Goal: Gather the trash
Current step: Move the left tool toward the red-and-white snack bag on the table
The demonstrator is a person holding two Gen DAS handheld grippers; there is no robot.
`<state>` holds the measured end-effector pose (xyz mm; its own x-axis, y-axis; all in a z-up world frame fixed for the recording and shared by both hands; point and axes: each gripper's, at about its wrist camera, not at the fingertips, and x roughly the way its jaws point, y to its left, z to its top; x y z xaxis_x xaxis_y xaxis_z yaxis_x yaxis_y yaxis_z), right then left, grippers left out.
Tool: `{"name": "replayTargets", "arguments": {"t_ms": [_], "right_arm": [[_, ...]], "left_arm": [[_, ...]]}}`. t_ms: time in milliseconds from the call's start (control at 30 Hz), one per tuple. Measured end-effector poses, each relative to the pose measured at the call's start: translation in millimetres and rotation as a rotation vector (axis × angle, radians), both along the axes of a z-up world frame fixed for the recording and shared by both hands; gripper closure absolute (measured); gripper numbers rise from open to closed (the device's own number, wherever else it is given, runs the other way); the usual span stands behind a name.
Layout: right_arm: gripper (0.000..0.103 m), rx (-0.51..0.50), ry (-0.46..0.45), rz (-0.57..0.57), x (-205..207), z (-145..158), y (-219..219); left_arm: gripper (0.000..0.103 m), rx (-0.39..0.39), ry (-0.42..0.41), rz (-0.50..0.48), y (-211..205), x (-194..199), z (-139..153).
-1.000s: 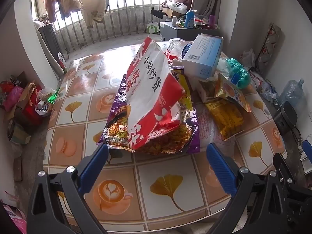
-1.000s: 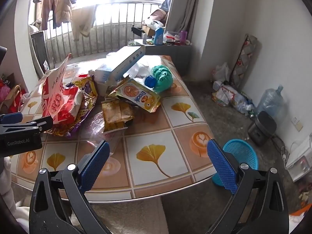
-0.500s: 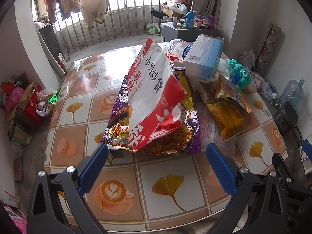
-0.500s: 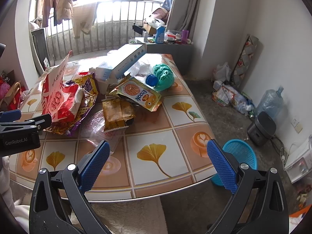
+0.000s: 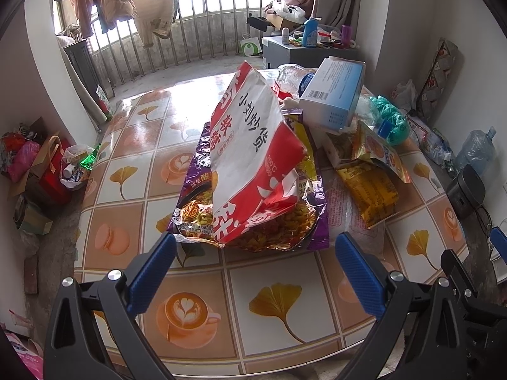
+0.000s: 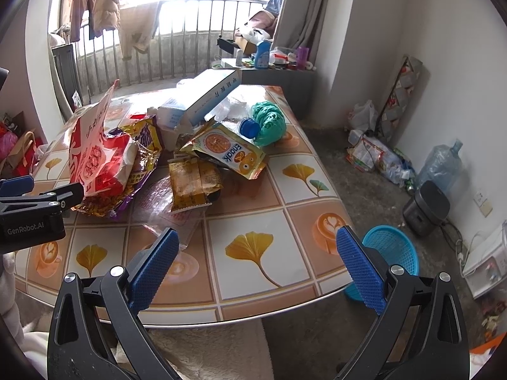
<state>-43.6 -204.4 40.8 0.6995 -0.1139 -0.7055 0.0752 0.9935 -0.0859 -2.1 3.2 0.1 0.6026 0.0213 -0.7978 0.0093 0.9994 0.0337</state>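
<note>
A pile of trash lies on the tiled table (image 5: 133, 190). A red and white paper bag (image 5: 253, 158) leans on a purple foil snack bag (image 5: 253, 234). Behind it lie a blue and white carton (image 5: 336, 95), a yellow wrapper (image 5: 370, 190), an orange snack pouch (image 6: 228, 152) and a green plastic bag (image 6: 269, 122). My left gripper (image 5: 255, 247) is open and empty, just in front of the purple bag. My right gripper (image 6: 256, 243) is open and empty over the table's near edge, short of the yellow wrapper (image 6: 193, 183). The left gripper also shows in the right wrist view (image 6: 41, 193).
A blue plastic basket (image 6: 389, 253) stands on the floor beside the table's right corner. A dark appliance (image 6: 427, 205) and a water jug (image 6: 443, 164) stand by the right wall. Bags (image 5: 41, 164) lie on the floor left of the table. A railing (image 5: 190, 31) lies beyond.
Both grippers have moved slightly forward toward the trash pile. Both stay open and empty. Nothing on the table has moved.
</note>
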Motion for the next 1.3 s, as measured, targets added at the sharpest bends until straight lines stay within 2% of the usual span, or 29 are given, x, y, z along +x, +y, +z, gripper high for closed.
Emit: {"name": "replayTargets", "arguments": {"t_ms": [1300], "right_arm": [[0.008,0.000,0.002,0.000,-0.9,1.6,0.2]], "left_arm": [[0.005,0.023,0.006,0.008,4.5,-0.1,-4.9]]}}
